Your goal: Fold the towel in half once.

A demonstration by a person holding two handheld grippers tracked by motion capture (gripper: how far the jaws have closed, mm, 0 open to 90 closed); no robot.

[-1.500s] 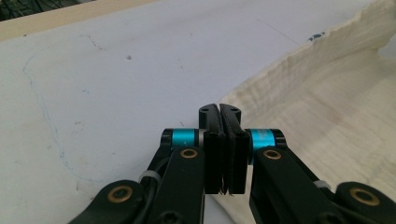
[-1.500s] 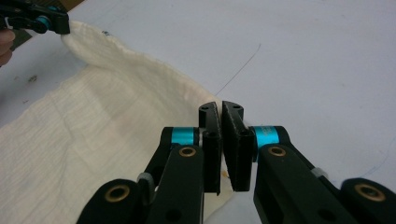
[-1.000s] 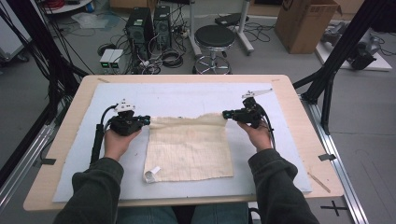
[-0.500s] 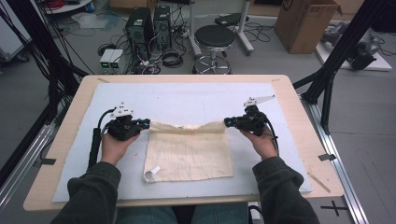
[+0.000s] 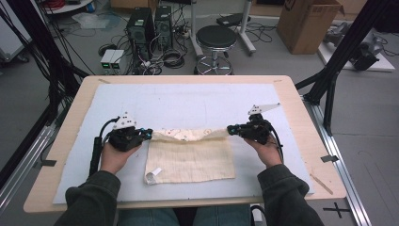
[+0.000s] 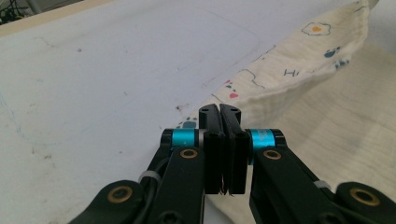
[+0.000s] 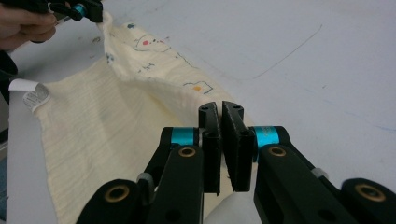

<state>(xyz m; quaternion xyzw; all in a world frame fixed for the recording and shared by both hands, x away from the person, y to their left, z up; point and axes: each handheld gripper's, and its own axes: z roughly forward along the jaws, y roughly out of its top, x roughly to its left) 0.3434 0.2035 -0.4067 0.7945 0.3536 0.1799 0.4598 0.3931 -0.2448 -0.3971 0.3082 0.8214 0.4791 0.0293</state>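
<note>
A cream cloth (image 5: 188, 160) lies on the white mat (image 5: 188, 101) in front of the person. Its far edge is lifted and sags between the two grippers, with its printed underside (image 6: 289, 70) turned up. My left gripper (image 5: 149, 134) is shut on the far left corner, and the fabric comes out from its closed jaws (image 6: 219, 112). At the far right corner my right gripper (image 5: 230, 128) is shut on the cloth too (image 7: 220, 109). A white label (image 5: 152, 175) curls at the cloth's near left corner. The right gripper view also has the left gripper (image 7: 88, 9) pinching its corner.
The mat covers most of a wooden table (image 5: 56, 155). Beyond the far edge, on the floor, stand a black stool (image 5: 216, 37), computer towers (image 5: 150, 23) with cables, and a cardboard box (image 5: 306, 23). A black frame leg (image 5: 329, 89) rises at the right.
Both hands have drawn toward the person, each with its corner. The cloth's far edge has come up off the mat and back over the rest of the cloth.
</note>
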